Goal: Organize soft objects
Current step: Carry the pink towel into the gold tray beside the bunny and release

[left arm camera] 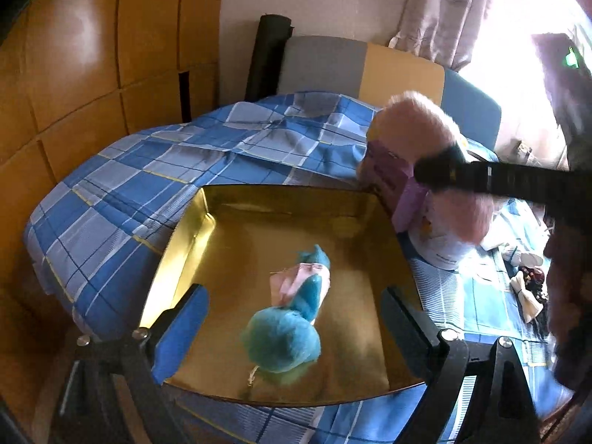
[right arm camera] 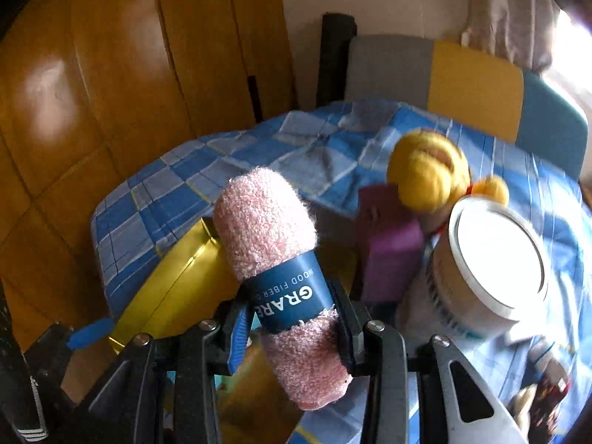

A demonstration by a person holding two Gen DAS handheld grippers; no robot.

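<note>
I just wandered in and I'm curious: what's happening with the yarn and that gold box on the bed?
A person holding two hand-held grippers is sorting balls of yarn into a gold tray on a blue checked bedspread. The right gripper is clamped on a pink yarn skein by its blue label, near the tray. The left gripper is open above a blue yarn skein already lying in the tray. A yellow skein and a white tub sit beside it.

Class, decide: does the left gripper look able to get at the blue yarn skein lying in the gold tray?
Probably yes. The left gripper is open, its fingers either side of the blue yarn skein in the gold tray, and nothing covers the skein.
</note>
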